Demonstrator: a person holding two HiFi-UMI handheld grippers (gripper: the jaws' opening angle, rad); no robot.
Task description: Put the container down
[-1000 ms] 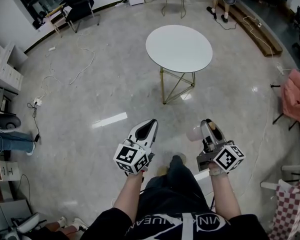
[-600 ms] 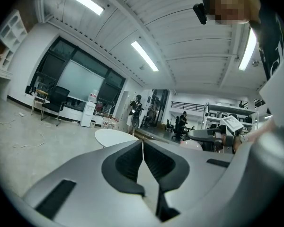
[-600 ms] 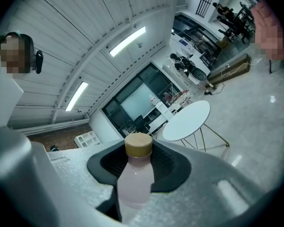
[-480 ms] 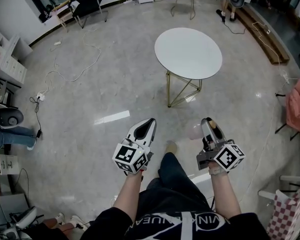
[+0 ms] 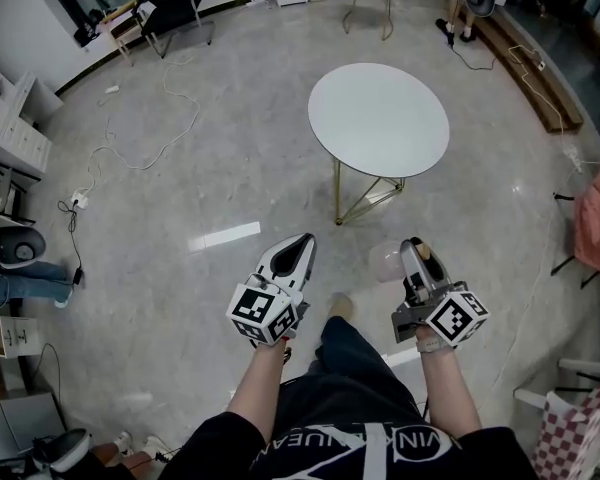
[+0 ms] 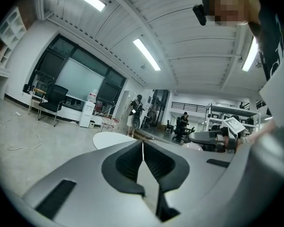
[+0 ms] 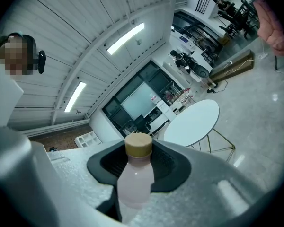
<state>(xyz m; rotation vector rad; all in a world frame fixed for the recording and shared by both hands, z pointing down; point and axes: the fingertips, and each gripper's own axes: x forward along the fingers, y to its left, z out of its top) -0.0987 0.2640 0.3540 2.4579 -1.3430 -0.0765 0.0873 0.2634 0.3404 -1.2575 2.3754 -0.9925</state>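
The right gripper (image 5: 413,250) has its jaws clamped on the container (image 7: 134,176), a pale pink bottle with a tan cap (image 7: 138,144). It is held above the floor (image 5: 180,188), short of the round white tabletop (image 5: 378,118); its tilt is hard to judge. The left gripper (image 5: 302,244) is empty, jaws closed together.

Bright ceiling strips (image 6: 146,54) glare off floor (image 5: 220,236); edges fisheye-warped.

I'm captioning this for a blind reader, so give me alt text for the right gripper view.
The right gripper clamps a pale pink bottle with a tan cap. Beyond it, a round white table on gold legs stands on a grey floor.
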